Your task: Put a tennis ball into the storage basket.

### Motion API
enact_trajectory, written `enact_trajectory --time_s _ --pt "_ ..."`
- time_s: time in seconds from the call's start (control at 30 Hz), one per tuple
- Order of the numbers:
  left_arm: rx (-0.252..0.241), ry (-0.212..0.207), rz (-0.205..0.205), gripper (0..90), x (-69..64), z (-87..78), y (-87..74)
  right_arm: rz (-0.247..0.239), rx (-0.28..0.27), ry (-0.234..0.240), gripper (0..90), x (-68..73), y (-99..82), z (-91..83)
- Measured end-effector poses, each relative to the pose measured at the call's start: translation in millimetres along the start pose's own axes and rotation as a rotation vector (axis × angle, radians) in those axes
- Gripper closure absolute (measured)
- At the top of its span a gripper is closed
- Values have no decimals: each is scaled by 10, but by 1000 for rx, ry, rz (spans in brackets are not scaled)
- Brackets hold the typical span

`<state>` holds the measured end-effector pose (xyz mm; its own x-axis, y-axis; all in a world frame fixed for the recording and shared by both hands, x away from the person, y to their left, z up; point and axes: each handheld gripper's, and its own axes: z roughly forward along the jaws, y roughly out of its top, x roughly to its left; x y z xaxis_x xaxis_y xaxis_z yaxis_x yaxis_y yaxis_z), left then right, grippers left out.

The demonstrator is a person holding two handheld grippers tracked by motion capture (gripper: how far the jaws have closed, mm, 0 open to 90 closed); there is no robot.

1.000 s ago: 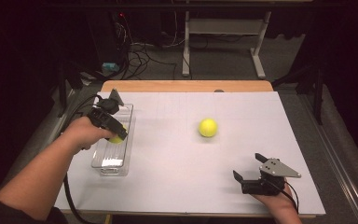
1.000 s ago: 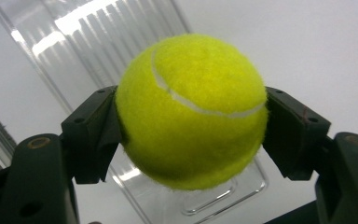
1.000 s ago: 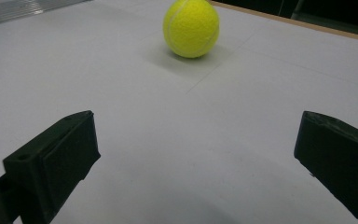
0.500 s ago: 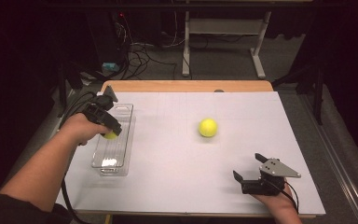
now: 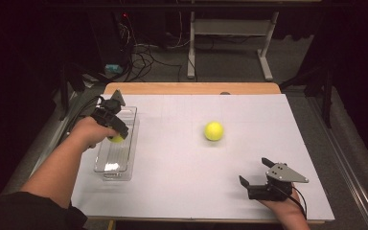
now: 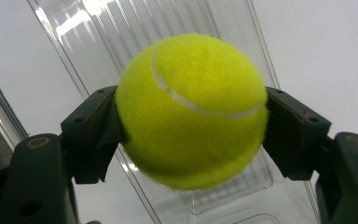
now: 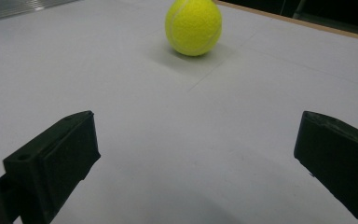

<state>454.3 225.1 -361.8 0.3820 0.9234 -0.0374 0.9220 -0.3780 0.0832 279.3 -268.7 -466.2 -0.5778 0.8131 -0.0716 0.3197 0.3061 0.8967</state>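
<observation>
A second tennis ball (image 5: pixel 213 131) lies loose near the middle of the white table (image 5: pixel 182 182), well apart from both hands, with bare surface around it. The right gripper (image 5: pixel 256 178) rests near the table's front edge, jaws spread wide and empty, facing that ball. The left gripper (image 5: pixel 115 133) pinches a tennis ball (image 6: pixel 192 109) from both sides, holding it over the clear plastic tray (image 5: pixel 120 165) at the table's left

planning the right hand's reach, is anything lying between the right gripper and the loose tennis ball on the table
Nothing: between the right gripper and the loose tennis ball lies bare white table, as the right gripper view and the high view show.
</observation>
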Motion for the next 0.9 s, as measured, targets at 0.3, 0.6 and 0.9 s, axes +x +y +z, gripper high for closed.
enact_trajectory --time_s 0.3,0.6,0.9 --pt "5 11 8 265 -18 65 25 -3 0 -1 0 5 0 1" --pt "-17 -28 24 19 -34 -34 0 -7 -1 -1 0 5 0 1" --pt "-29 -51 92 19 -227 -60 -9 -5 0 -1 0 6 1 2"
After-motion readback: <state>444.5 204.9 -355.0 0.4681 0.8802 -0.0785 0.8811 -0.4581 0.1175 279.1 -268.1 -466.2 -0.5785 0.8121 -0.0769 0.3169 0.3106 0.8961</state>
